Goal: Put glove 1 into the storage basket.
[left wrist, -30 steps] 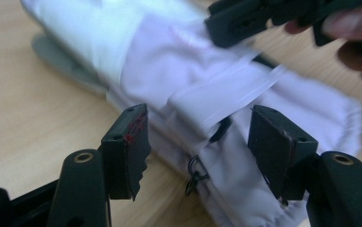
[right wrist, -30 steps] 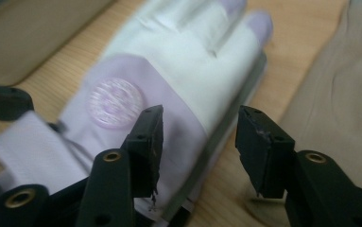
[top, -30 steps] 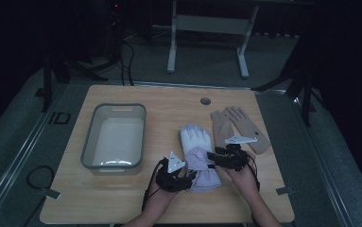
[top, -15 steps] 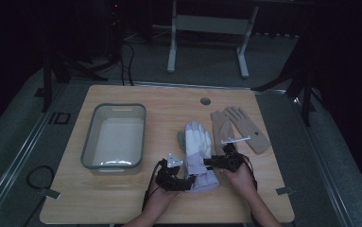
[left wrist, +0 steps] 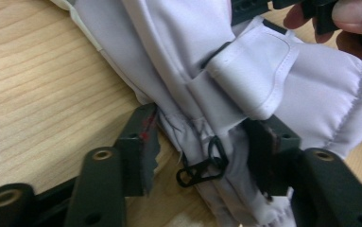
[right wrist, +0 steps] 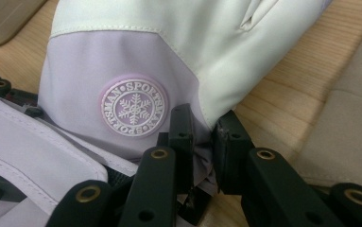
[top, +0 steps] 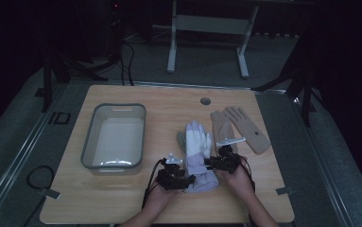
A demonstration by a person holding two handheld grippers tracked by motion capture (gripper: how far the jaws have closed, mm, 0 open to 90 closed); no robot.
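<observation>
- A white and lilac ski glove (top: 198,156) lay flat near the middle of the wooden bench (top: 122,203), fingers pointing away from the person and cuff toward them.
- The left gripper (top: 175,178) sat at the glove's cuff on its left side; in the left gripper view its jaws stood partly open astride the bunched cuff fabric, one pad at the fabric's edge and the other pressed into it, with a small black clip (left wrist: 202,165) between them.
- Whether those jaws had truly pinched the cloth could not be told.
- The right gripper (top: 223,161) met the glove's right edge, and in the right gripper view its jaws were closed nearly together on a fold of lilac fabric just beside the round snowflake badge (right wrist: 134,108).
- A person's hand (top: 239,178) held the right gripper from below; another hand (top: 159,198) held the left.
- A pair of tan gloves (top: 239,127) lay just right of the ski glove, near it.
- A grey plastic tub (top: 115,137) stood on the bench well to the left.
</observation>
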